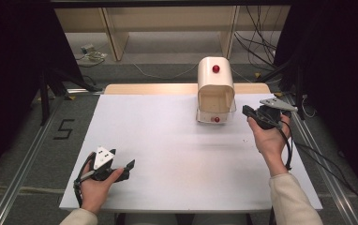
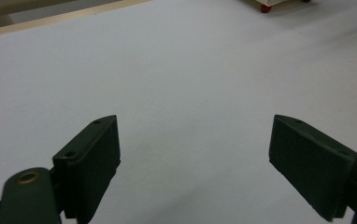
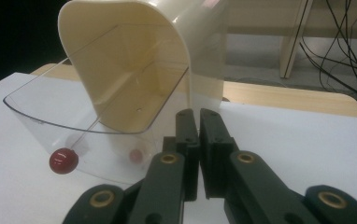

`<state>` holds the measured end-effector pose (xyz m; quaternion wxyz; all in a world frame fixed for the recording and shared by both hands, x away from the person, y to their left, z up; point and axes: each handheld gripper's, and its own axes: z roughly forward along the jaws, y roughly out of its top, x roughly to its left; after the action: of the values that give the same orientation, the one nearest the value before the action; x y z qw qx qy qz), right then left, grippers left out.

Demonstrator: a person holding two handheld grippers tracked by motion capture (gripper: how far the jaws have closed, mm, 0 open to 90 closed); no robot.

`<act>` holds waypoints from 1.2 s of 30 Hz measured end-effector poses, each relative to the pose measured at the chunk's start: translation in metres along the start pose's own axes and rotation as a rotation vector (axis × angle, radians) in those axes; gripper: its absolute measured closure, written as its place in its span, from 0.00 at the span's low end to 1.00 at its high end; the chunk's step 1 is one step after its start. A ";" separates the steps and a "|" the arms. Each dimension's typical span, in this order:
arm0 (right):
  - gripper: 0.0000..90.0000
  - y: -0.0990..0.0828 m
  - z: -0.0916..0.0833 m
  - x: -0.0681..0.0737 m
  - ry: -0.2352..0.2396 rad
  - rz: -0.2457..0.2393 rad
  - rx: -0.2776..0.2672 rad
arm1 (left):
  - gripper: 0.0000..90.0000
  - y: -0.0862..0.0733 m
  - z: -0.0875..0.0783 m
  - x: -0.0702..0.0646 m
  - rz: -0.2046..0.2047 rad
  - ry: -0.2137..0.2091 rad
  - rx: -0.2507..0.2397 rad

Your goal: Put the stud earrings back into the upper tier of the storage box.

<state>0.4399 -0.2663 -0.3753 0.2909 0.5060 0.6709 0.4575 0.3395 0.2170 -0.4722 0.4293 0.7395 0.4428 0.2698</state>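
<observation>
At the table's far right in the high view, a cream bread box point(image 1: 215, 89) w/ red knobs is sitting lid-open; the right gripper point(image 1: 248, 110) is hovering just beside it, the left gripper point(image 1: 129, 165) resting near the front-left edge. Left gripper view: jaws are standing wide apart over bare white table point(image 2: 176, 84), nothing betw. them. Right gripper view: jaws are pressing together, empty, pointing at the box's clear lid point(image 3: 50, 122) & its red knob point(image 3: 63, 160).

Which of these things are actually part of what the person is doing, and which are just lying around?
In use:
- cream box with clear flap
- red knob on the flap
- right gripper, shut beside it
- left gripper, open

Lying about:
- wooden shelving
- cables on the floor
</observation>
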 end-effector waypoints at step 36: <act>0.97 0.035 0.010 0.025 0.033 -0.077 -0.021 | 0.18 0.000 0.000 0.000 -0.001 -0.003 0.000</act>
<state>0.4552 -0.2371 -0.3454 0.3026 0.4691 0.6896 0.4614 0.3397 0.2168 -0.4723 0.4301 0.7397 0.4424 0.2687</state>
